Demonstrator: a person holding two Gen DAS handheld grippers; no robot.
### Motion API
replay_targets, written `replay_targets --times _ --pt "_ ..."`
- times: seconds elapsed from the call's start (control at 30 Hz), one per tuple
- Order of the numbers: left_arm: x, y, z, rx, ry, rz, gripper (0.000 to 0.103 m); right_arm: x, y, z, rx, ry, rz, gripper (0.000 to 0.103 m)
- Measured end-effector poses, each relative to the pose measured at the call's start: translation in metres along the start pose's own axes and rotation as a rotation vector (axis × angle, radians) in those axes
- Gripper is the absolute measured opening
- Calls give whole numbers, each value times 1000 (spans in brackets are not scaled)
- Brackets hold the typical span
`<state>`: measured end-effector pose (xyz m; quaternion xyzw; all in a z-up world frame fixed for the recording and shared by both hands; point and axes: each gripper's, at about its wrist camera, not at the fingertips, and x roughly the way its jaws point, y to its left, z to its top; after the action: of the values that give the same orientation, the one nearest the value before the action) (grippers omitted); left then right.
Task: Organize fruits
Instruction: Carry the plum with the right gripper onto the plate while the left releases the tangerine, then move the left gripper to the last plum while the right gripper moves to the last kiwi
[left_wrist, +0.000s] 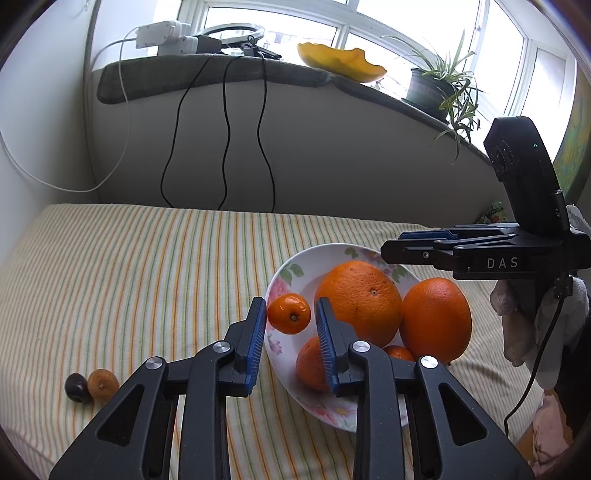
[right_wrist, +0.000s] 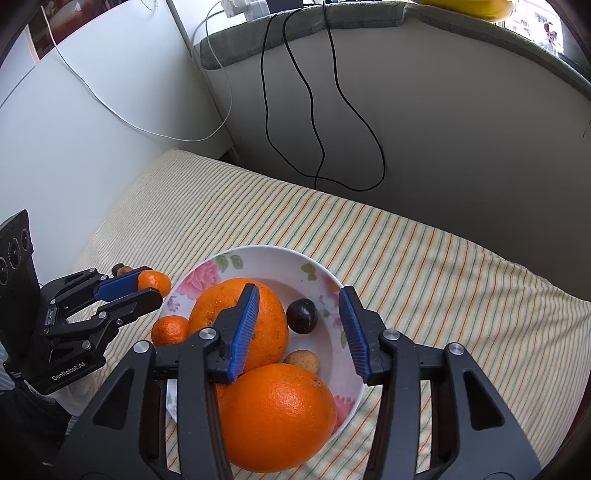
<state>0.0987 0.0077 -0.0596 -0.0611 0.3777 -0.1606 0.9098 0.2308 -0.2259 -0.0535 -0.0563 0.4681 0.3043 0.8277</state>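
A floral white plate on the striped cloth holds two large oranges, a small mandarin, a dark plum and a tan round fruit. My left gripper stands at the plate's left rim with another small mandarin between its blue pads; a gap shows on the mandarin's right side, so the jaws are open. Above the plate my right gripper is open, the plum lying below the gap between its fingers.
A dark fruit and a brownish fruit lie on the cloth at the left. Black and white cables hang down the wall behind. The sill holds a pumpkin piece and a potted plant.
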Motion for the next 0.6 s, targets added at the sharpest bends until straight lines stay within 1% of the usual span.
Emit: replay_targets --times 0.1,0.13,0.23,0.3,0.37,0.43,0.53,0.6 --pt "-2 -2 2 -1 -5 -2 29 -3 1 0 -3 -3 -1 50" --pt "-3 -2 2 -2 -7 0 31 -4 1 0 -3 -5 -4 52" --pt "-6 -4 3 -2 -13 -1 42 -6 2 -1 -1 -13 -9 63" --pt "-8 -5 4 -1 -16 -1 46 -9 4 -1 0 -18 -12 67" --pt "-10 -6 3 2 -18 1 53 -10 5 -1 -1 -24 -16 72" --pt "-13 -7 2 8 -20 6 58 -12 8 -1 -3 -31 -17 75" --pt "-17 -8 2 2 -21 26 67 -15 12 0 -9 -35 -18 76" --pt "-19 -6 1 0 -25 34 69 -15 16 0 -16 -37 -20 77"
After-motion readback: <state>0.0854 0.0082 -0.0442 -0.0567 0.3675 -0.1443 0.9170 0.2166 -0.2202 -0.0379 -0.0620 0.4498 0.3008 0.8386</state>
